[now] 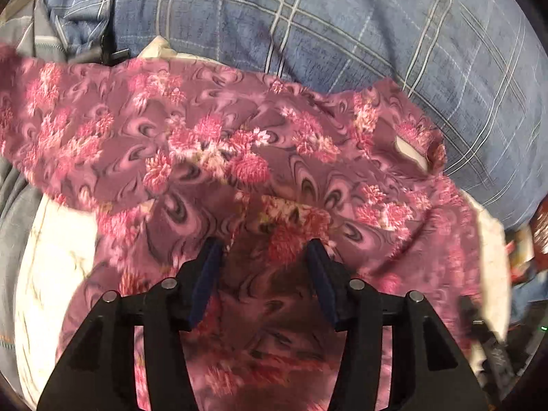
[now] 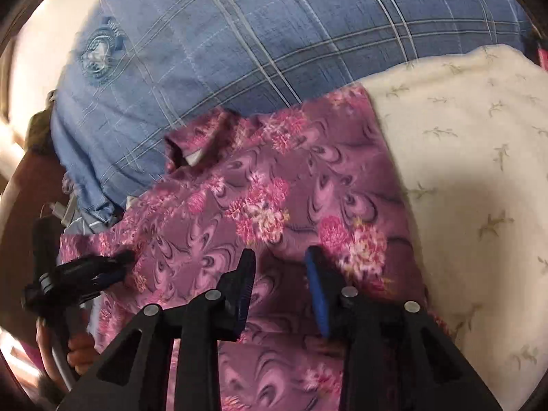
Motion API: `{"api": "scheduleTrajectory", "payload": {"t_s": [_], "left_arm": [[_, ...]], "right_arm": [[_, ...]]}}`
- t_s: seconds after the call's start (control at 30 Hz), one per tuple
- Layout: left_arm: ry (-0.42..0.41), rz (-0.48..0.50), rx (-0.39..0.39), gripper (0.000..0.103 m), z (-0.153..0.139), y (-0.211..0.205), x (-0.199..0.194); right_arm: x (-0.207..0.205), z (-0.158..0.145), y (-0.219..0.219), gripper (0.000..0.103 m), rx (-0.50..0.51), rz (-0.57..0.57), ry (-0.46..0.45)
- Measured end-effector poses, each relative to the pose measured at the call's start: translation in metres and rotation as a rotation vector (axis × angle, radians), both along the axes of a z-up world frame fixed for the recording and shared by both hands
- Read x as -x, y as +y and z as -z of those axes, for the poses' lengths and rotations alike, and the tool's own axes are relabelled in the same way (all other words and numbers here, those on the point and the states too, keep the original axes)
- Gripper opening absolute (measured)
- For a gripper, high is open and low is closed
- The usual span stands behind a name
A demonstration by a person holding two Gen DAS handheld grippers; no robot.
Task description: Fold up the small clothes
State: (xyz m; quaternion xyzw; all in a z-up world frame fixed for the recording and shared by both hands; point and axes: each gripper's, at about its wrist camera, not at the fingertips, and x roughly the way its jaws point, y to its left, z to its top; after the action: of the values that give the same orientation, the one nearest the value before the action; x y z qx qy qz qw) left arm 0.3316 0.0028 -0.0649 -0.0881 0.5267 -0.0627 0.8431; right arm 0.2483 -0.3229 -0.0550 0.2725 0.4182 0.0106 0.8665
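A small purple garment with pink flowers [image 1: 239, 150] lies spread on a cream cloth, its collar with a white label [image 1: 409, 152] at the right. My left gripper [image 1: 265, 250] hovers open just over its near part, with nothing between the fingers. In the right wrist view the same garment [image 2: 274, 205] fills the middle, collar [image 2: 191, 157] at upper left. My right gripper [image 2: 279, 258] is open above the garment. The left gripper [image 2: 116, 267] shows at the garment's left edge; from here its state is unclear.
A blue plaid pillow [image 1: 342, 27] lies behind the garment, also in the right wrist view [image 2: 239, 34]. The cream cloth with a leaf print [image 2: 479, 171] extends right. Grey fabric [image 1: 10, 188] lies at the left. Dark clutter [image 1: 527, 257] sits far right.
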Motion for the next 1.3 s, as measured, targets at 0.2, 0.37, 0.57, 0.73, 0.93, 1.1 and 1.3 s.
{"api": "scheduleTrajectory", "payload": {"t_s": [0.2,0.37,0.57,0.73,0.93,1.1,1.3], "left_arm": [[0.044,0.096,0.095,0.055,-0.023,0.02,-0.013],[0.13,0.075,0.066,0.071,-0.027,0.054,-0.046],[0.13,0.13,-0.048,0.068,-0.019,0.036,-0.047],[-0.08,0.039,-0.122,0.0,-0.049,0.03,-0.029],[-0.02,-0.005,-0.135,0.0,-0.039,0.057,-0.039],[0.104,0.082,0.011,0.028,-0.03,0.056,-0.038],[0.134,0.118,0.023,0.058,-0.019,0.039,-0.037]], "right_arm": [[0.009,0.001,0.011,0.043,0.047,-0.047,-0.053],[0.011,0.0,0.006,0.044,0.008,-0.046,-0.08],[0.012,-0.001,0.008,0.047,0.003,-0.057,-0.09],[0.012,-0.001,0.007,0.047,-0.007,-0.056,-0.094],[0.013,-0.001,0.006,0.048,-0.011,-0.056,-0.097],[0.013,-0.001,0.006,0.049,-0.01,-0.057,-0.098],[0.013,-0.001,0.006,0.049,-0.011,-0.06,-0.099]]}}
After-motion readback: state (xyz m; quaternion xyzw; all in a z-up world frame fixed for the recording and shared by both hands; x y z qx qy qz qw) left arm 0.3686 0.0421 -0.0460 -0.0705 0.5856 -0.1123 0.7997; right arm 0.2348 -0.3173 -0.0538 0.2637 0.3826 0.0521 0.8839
